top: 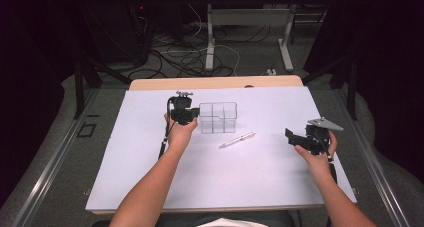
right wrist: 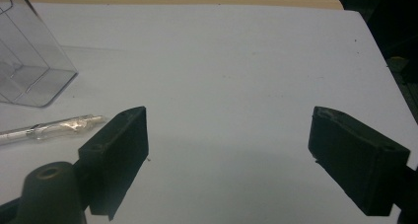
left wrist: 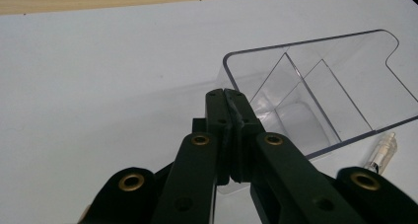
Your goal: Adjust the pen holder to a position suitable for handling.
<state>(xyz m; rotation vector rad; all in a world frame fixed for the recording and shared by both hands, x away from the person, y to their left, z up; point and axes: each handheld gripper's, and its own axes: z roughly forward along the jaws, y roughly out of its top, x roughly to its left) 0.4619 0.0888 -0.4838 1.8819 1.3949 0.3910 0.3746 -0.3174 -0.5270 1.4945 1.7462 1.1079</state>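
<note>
Clear divided box (top: pixel 218 117) mid-table, left gripper (top: pixel 194 118) clamped on its wall, pen (top: pixel 237 140) beside — right gripper (top: pixel 289 135) gaping.

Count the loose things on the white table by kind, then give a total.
Clear divided box: 1
Clear pen: 1
Total: 2
</note>
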